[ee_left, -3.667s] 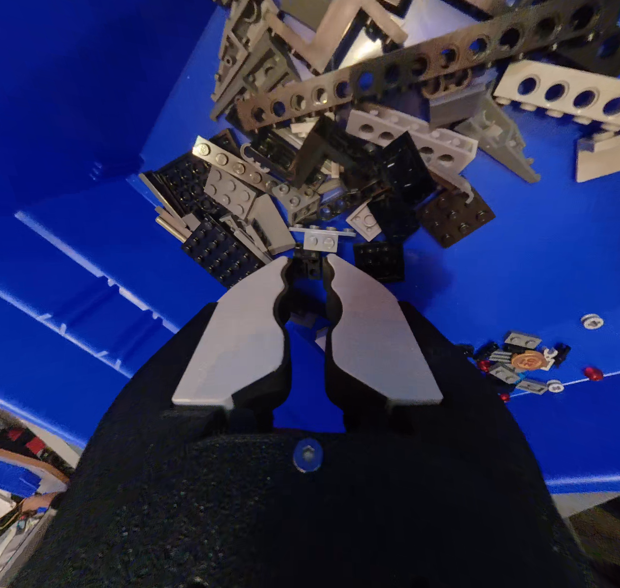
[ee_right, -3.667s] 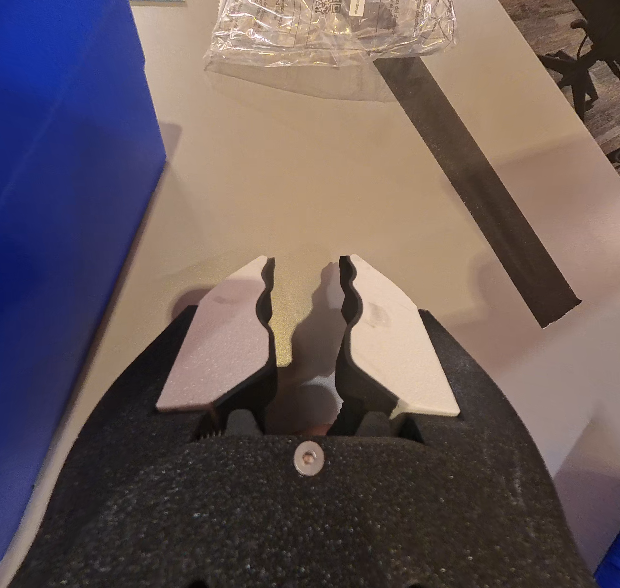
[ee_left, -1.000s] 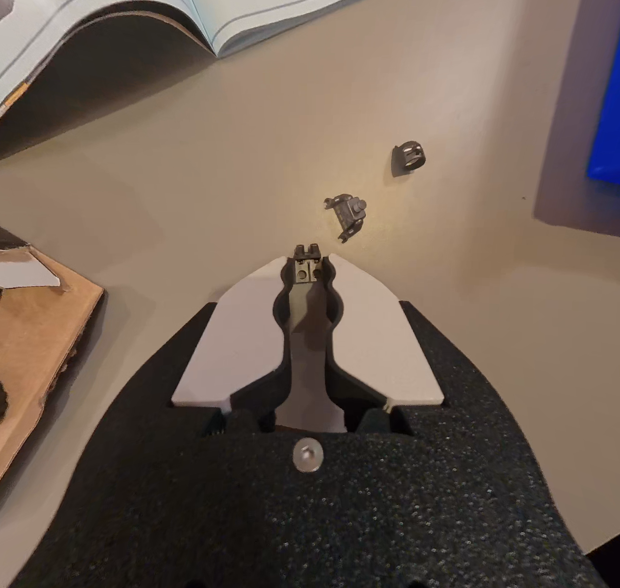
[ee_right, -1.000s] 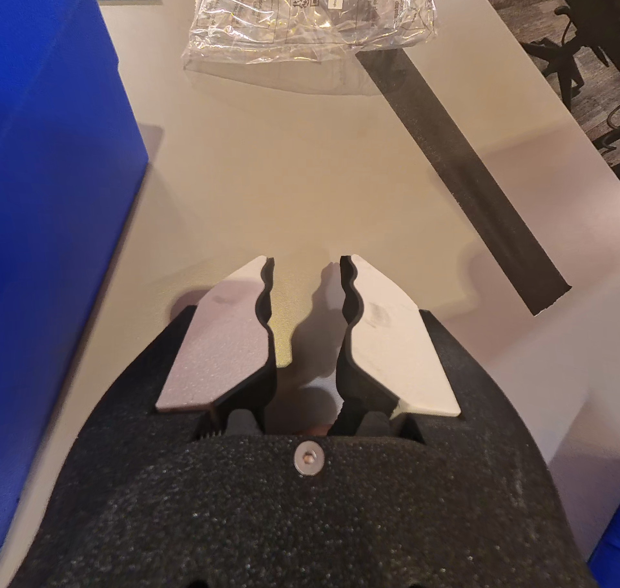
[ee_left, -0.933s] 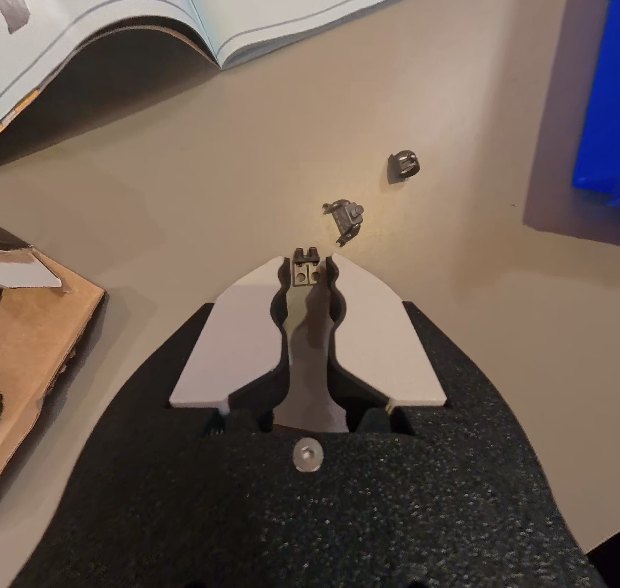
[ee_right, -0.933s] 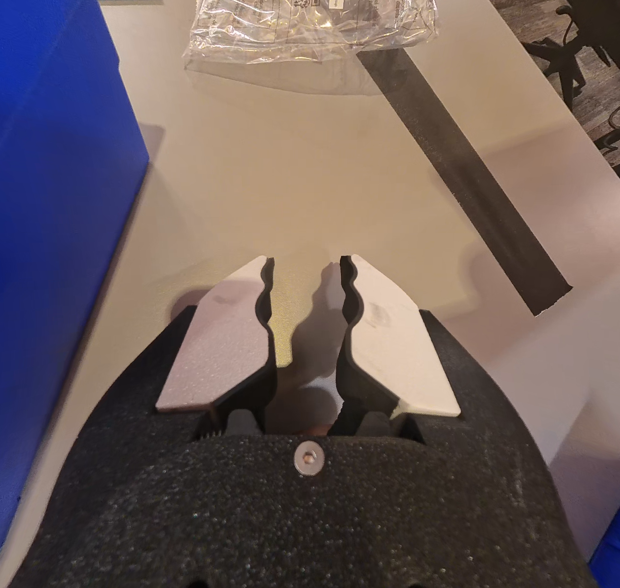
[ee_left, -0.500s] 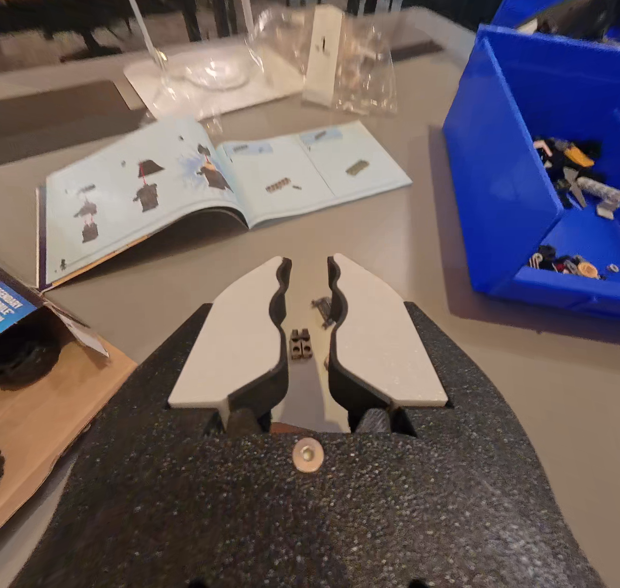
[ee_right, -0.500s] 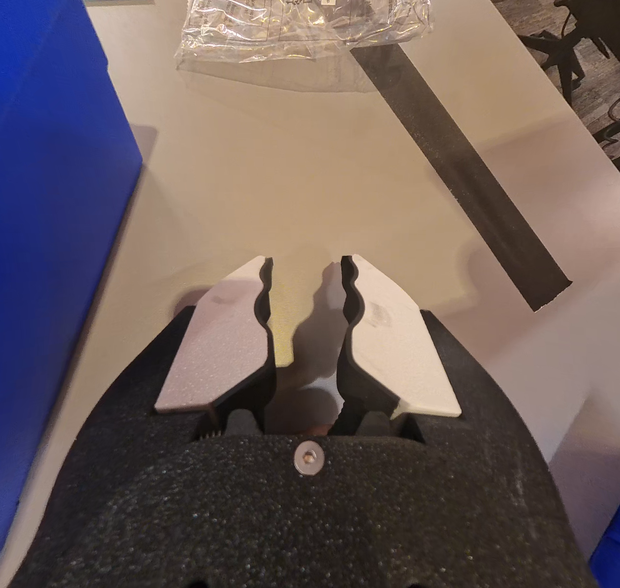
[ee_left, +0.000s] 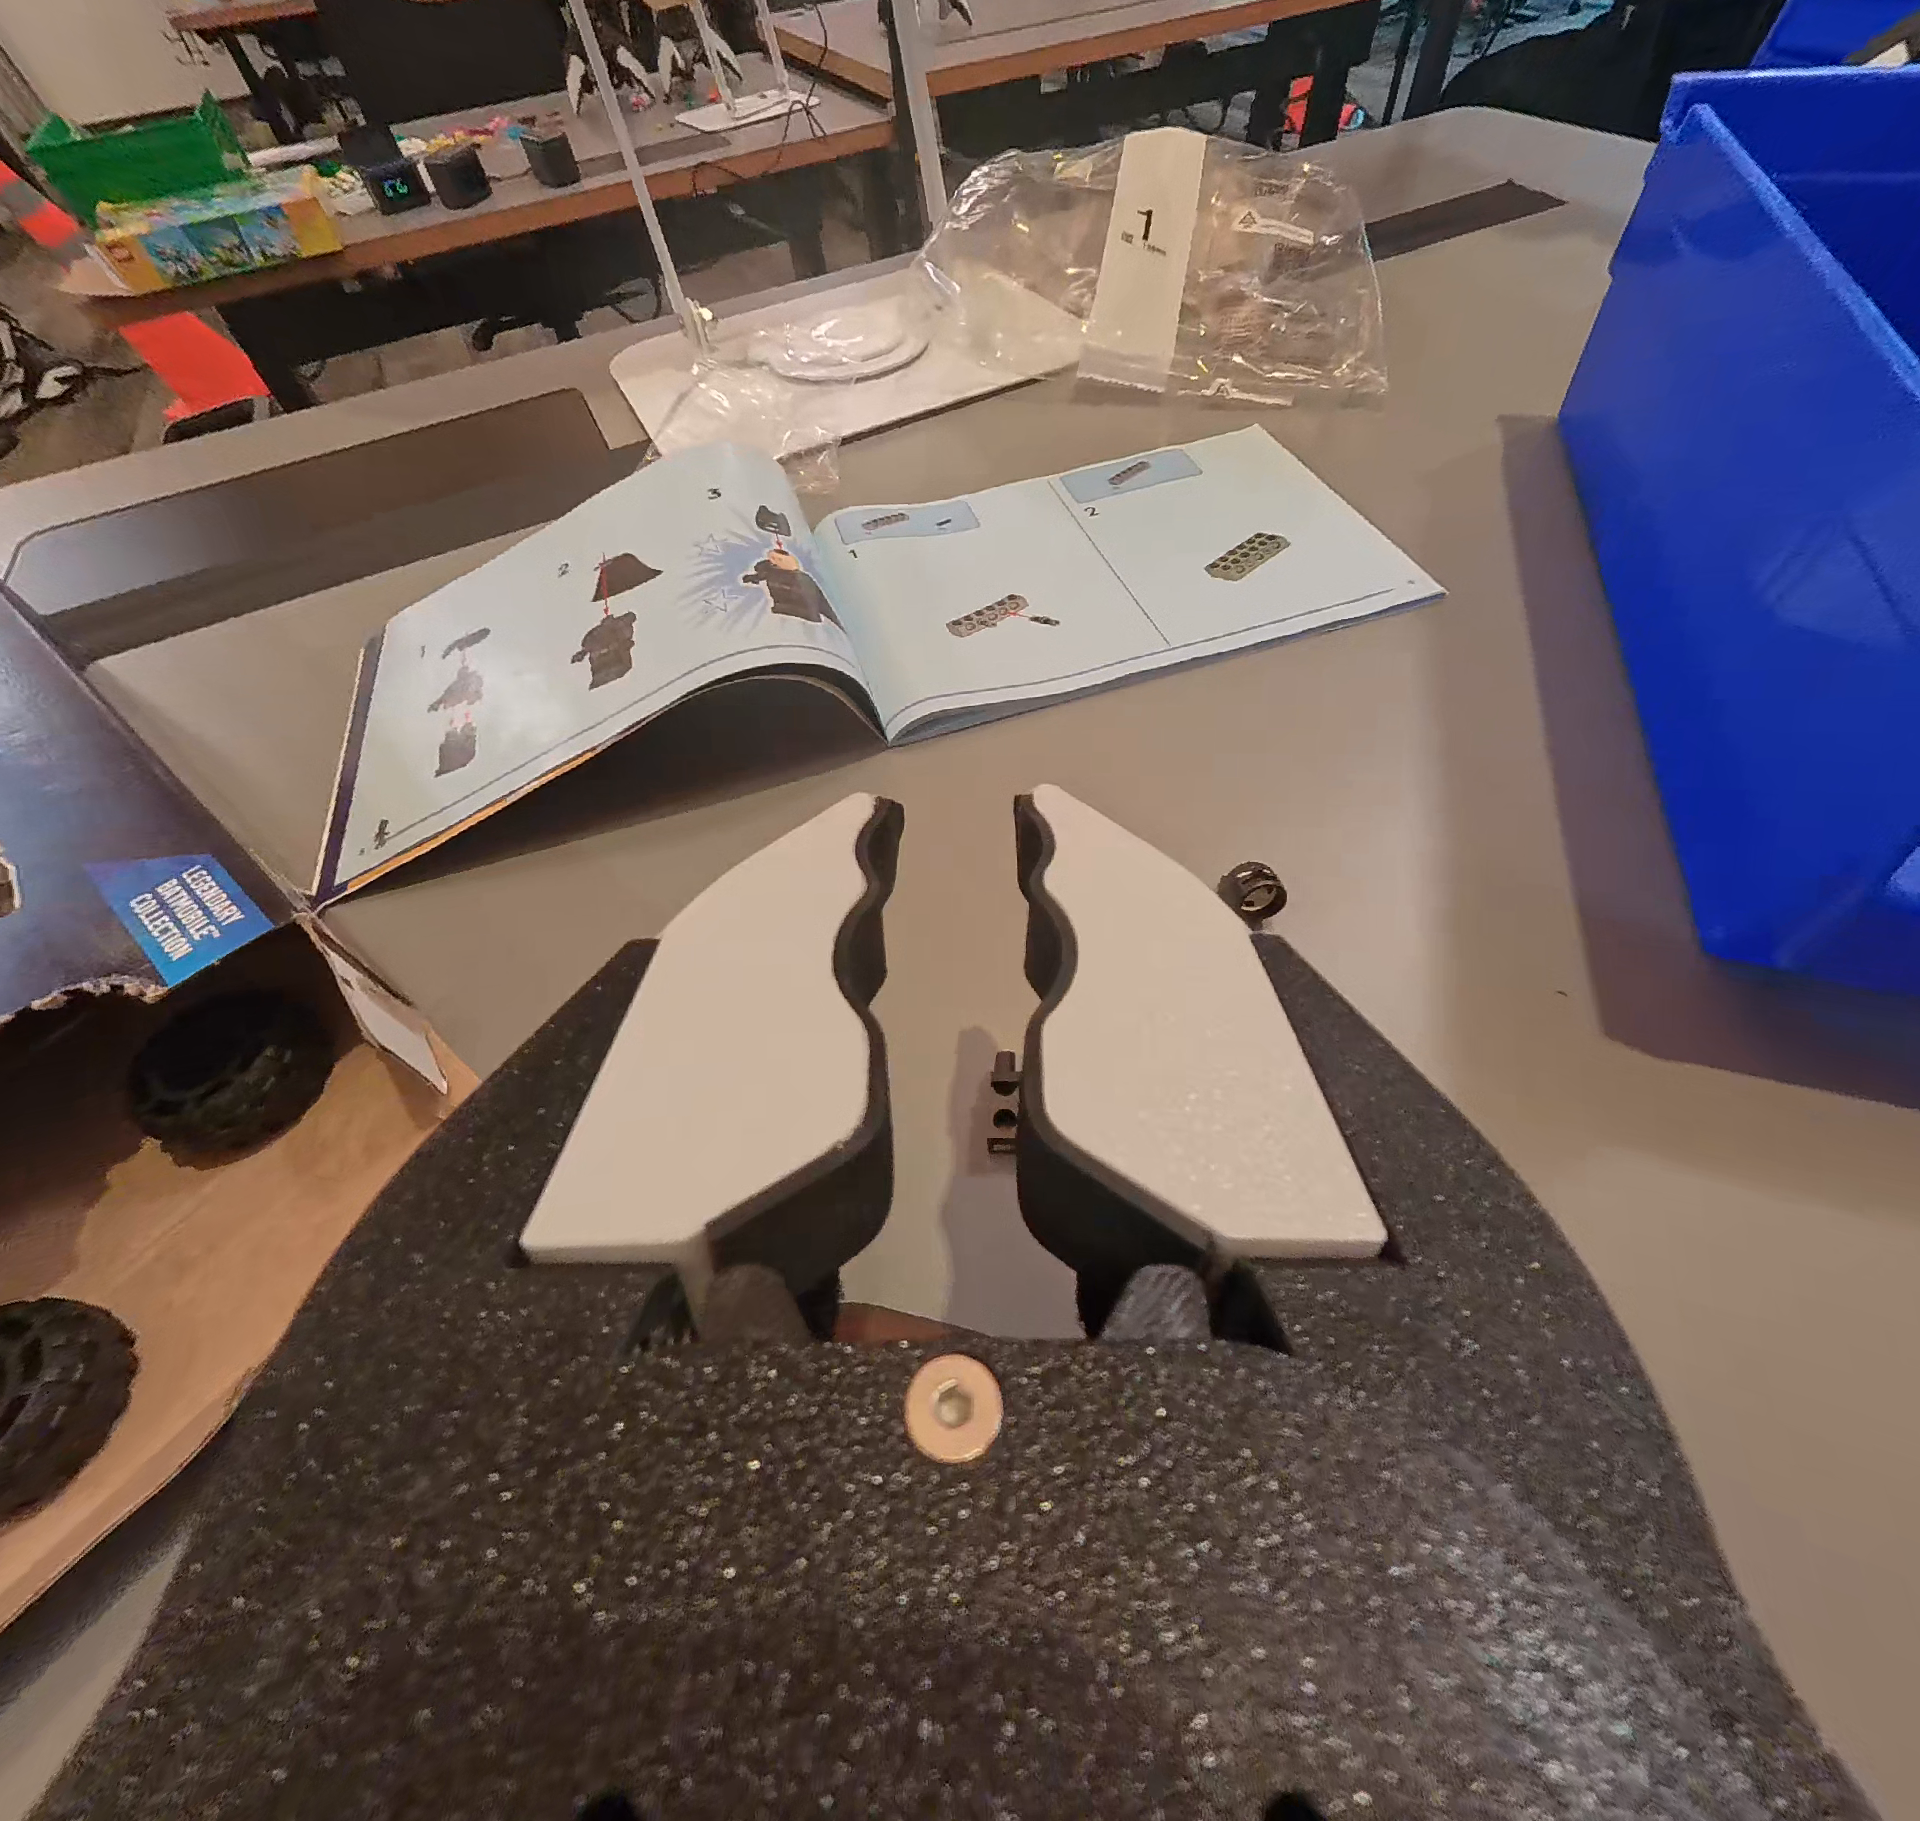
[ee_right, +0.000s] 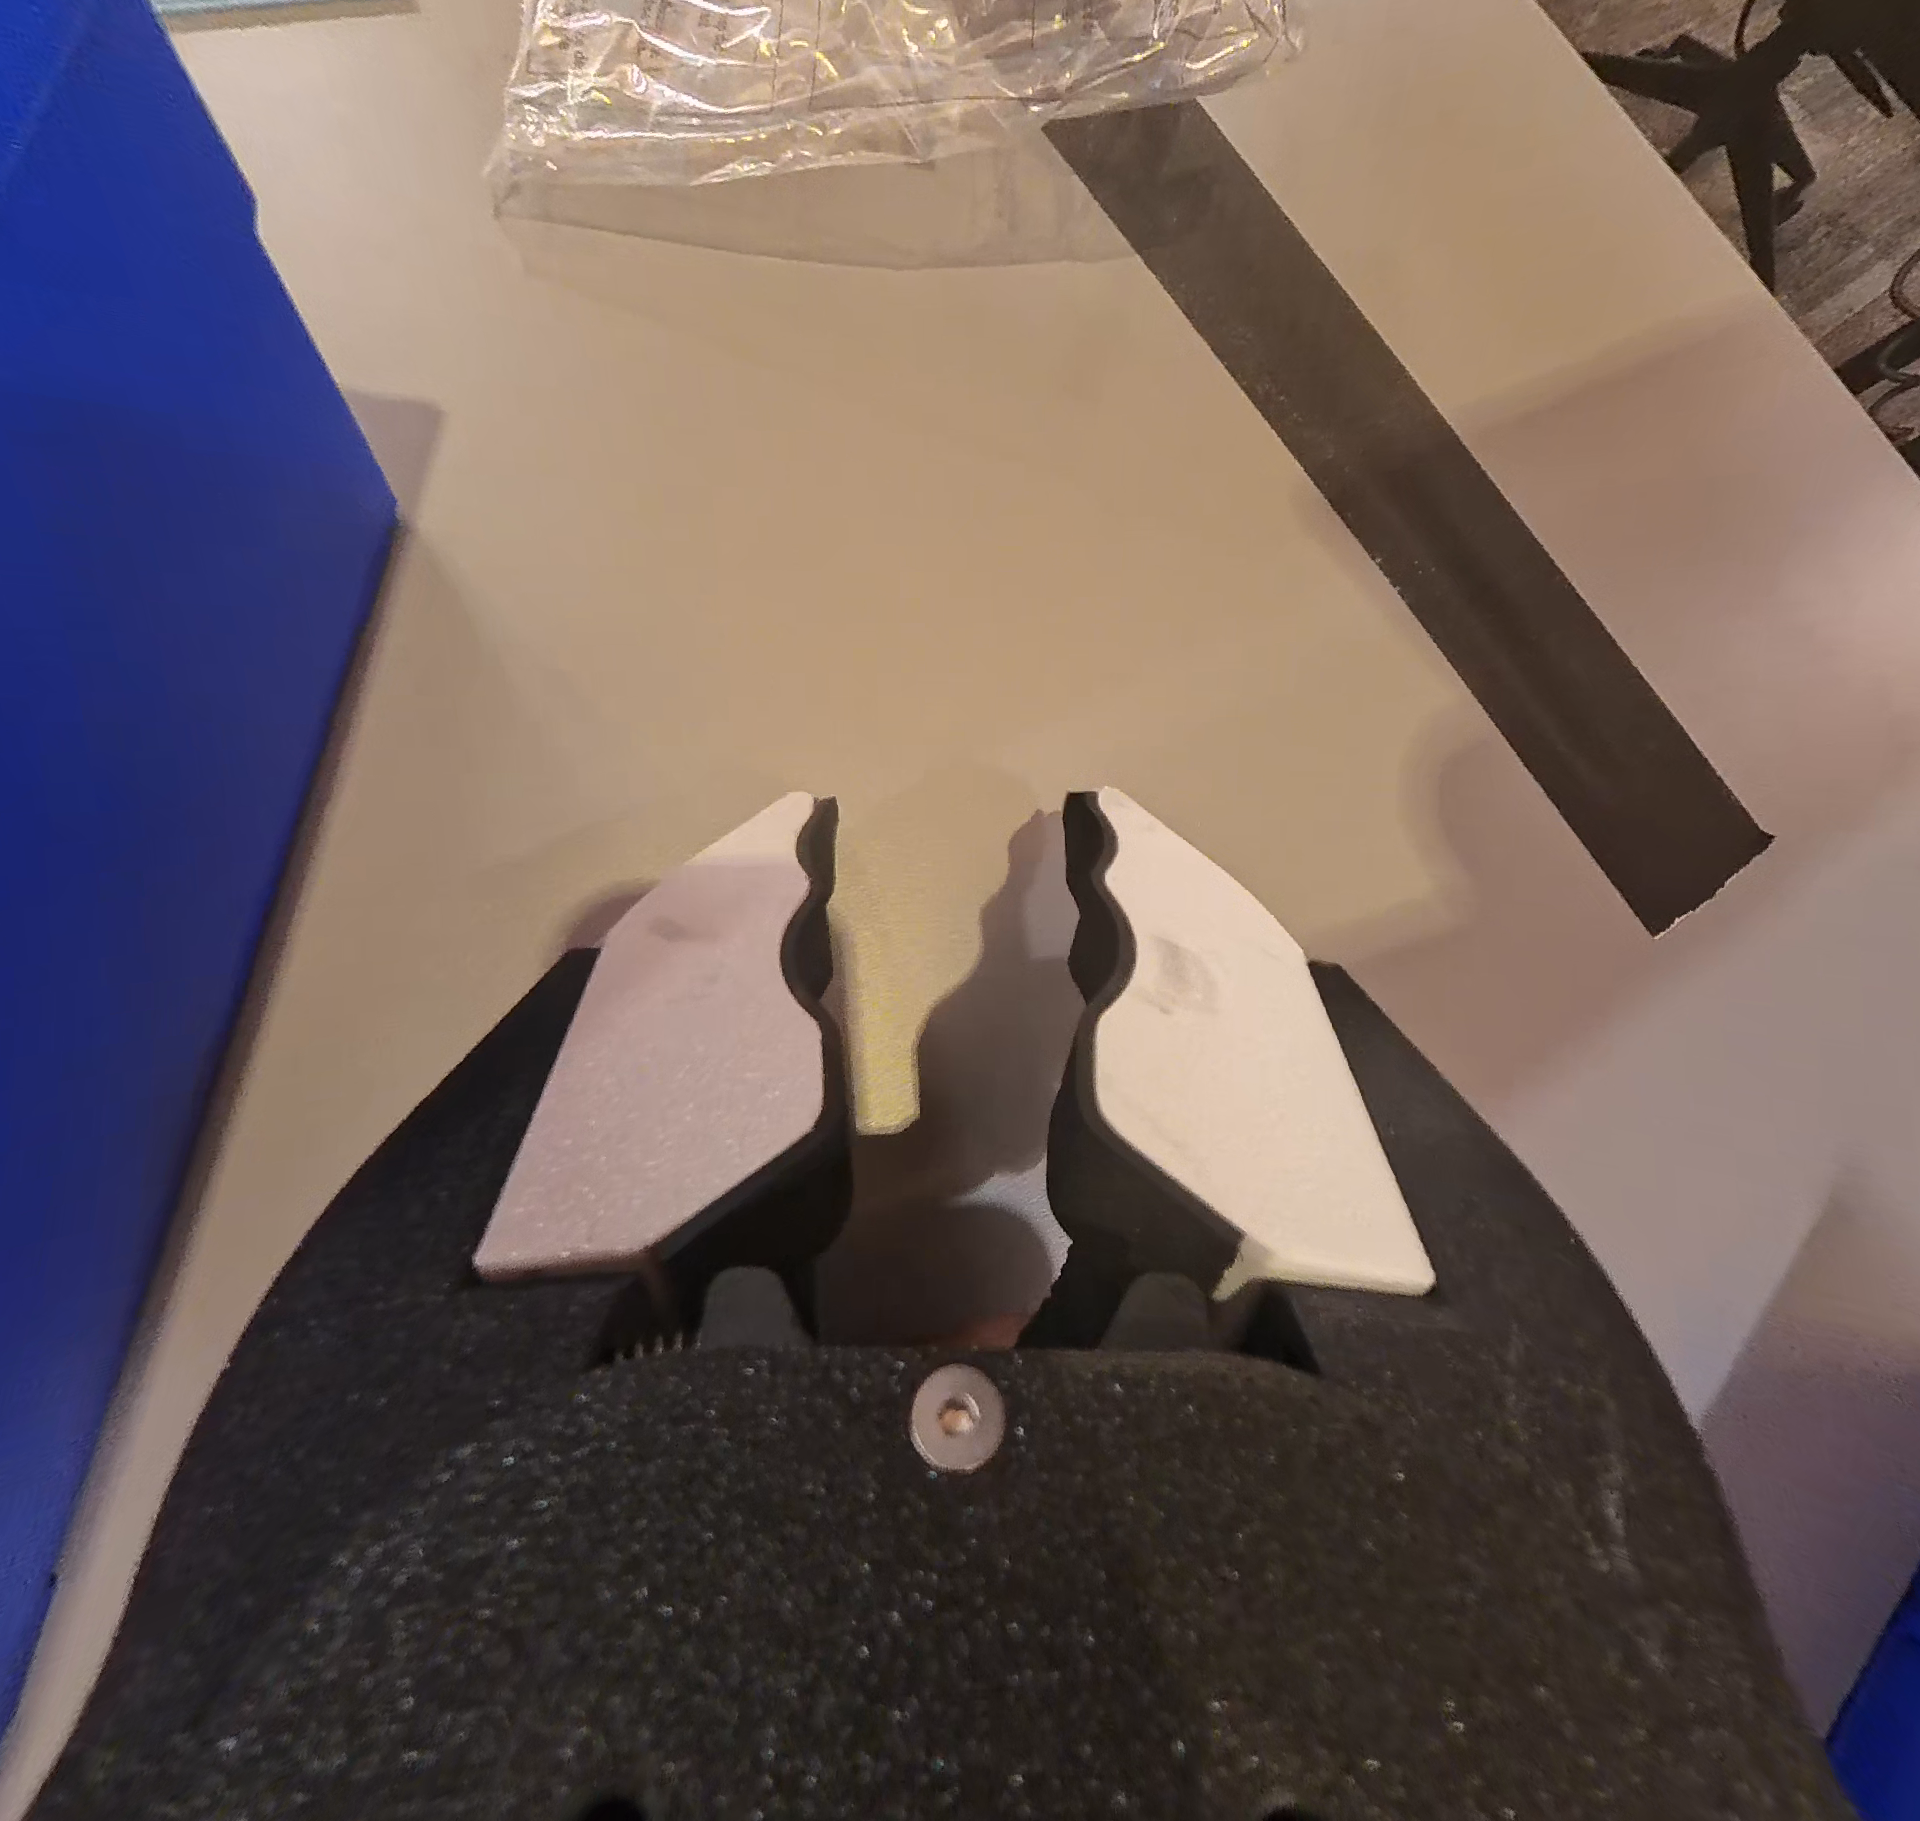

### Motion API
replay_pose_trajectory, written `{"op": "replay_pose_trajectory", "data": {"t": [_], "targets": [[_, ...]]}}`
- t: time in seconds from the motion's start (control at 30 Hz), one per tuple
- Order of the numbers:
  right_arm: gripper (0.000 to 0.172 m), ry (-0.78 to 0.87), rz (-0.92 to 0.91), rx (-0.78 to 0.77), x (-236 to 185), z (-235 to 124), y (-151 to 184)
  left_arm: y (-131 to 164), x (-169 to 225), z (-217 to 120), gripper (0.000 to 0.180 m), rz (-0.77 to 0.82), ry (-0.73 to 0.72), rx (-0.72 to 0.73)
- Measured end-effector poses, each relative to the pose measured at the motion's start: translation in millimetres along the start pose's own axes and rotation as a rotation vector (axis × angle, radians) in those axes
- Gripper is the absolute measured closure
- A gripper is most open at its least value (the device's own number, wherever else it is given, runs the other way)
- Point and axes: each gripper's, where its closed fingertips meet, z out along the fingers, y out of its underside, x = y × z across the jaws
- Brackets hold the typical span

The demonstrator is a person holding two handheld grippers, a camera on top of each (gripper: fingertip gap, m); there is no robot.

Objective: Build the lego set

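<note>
Left gripper (ee_left: 958, 805) hangs above the grey table (ee_left: 1299, 836), jaws parted by a modest gap, nothing clamped between the pads; bare tabletop shows through at the tips. Landmark: the open instruction booklet (ee_left: 831, 608), lying flat just beyond the left fingertips. A small dark brick piece (ee_left: 1001, 1101) lies on the table on the near side of the booklet, seen down in the slot between the two fingers, close against the right-hand finger's edge, well back from the tips; contact with the finger cannot be told. A small black ring-shaped piece (ee_left: 1255, 891) sits on the table to the right of the booklet's near edge, just beside the outer flank of the right-hand finger. Blue bin (ee_left: 1766, 524) stands right of the booklet. Clear plastic bag (ee_left: 1164, 275) lies beyond the booklet, beside a white lamp base (ee_left: 831, 358). Torn cardboard box (ee_left: 156, 992) with black tyres (ee_left: 234, 1070) lies left of and nearer than the booklet. Right gripper (ee_right: 948, 807) hovers over bare table, jaws wider apart than the left's, holding nothing; blue bin wall (ee_right: 156, 628) to its left, crumpled clear bag (ee_right: 883, 36) and black tape strip (ee_right: 1403, 524) ahead.
</note>
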Motion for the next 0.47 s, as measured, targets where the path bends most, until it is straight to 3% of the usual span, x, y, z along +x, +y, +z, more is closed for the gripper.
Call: {"op": "replay_pose_trajectory", "data": {"t": [0.47], "targets": [[0.130,0.021,0.017,-0.005,3.2,0.4,0.5,19.4,-6.3,9.7,0.158,-0.013,-0.032,-0.143]]}}
